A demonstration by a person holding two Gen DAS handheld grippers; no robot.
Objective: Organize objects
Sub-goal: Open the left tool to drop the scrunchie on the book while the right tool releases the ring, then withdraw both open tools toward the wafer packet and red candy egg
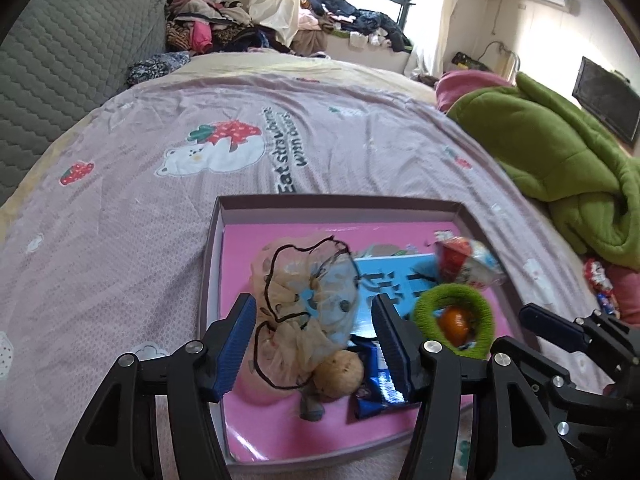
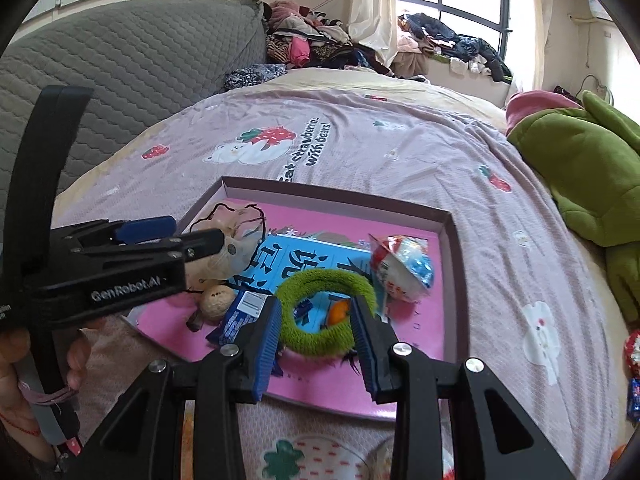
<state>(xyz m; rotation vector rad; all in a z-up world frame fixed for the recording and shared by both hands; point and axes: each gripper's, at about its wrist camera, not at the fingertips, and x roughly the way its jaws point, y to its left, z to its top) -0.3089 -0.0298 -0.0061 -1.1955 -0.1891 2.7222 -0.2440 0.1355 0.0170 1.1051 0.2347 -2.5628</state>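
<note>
A shallow pink-lined box lies on the bed. It holds a sheer beige drawstring pouch, a walnut, a blue snack packet, a blue card, a green fuzzy ring around an orange ball, and a red-white-blue wrapped sweet. My left gripper is open, its jaws either side of the pouch. My right gripper is open around the ring.
A green plush blanket lies on the right of the bed. A grey quilted headboard stands at the left. Clothes pile up at the back. Small wrapped sweets lie at the right bed edge.
</note>
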